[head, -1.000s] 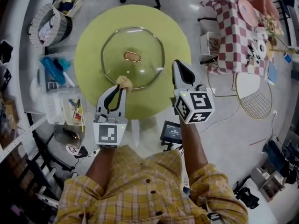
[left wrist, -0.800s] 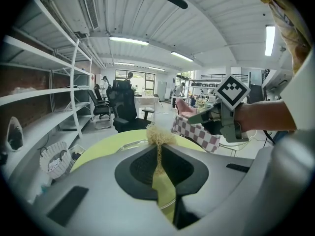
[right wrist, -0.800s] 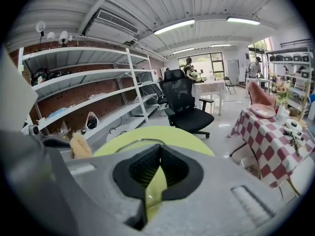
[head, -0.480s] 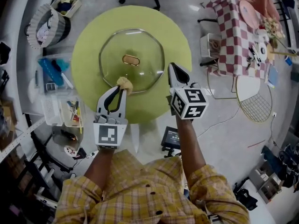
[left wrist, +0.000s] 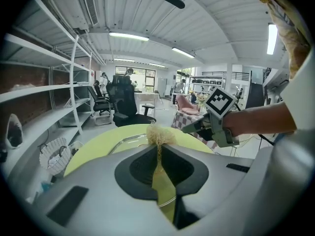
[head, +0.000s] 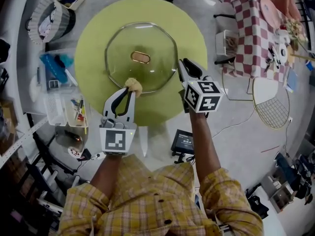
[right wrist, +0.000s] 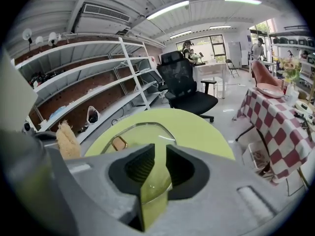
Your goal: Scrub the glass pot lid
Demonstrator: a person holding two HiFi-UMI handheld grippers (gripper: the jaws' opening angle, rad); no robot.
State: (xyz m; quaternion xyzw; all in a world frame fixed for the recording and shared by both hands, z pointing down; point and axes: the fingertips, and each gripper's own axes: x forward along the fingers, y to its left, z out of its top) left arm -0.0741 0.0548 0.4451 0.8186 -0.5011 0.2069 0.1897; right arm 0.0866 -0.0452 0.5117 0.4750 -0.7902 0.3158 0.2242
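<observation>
The glass pot lid (head: pixel 141 57), with a gold handle (head: pixel 141 57), lies on the round yellow-green table (head: pixel 93 38). My left gripper (head: pixel 130 89) is shut on a tan fibrous scrubber (head: pixel 133 85), which sits at the lid's near rim. In the left gripper view the scrubber (left wrist: pixel 158 133) sticks out past the left gripper's (left wrist: pixel 158 145) tips, with the lid (left wrist: pixel 125 142) beyond. My right gripper (head: pixel 182 66) is at the lid's right rim. In the right gripper view the right gripper (right wrist: pixel 160 154) stands open by a narrow gap with nothing held, over the lid (right wrist: pixel 140 134).
Clear bins of small items (head: pixel 64 97) and a white basket (head: pixel 51 21) stand left of the table. A checkered table (head: pixel 256 28) and a wire rack (head: pixel 269 107) are at the right. A black device (head: pixel 183 140) sits on the floor. An office chair (right wrist: pixel 189 90) stands beyond the table.
My right gripper has moved forward from the table's near right part to the lid's right rim. The left gripper with the scrubber has stayed at the lid's near rim.
</observation>
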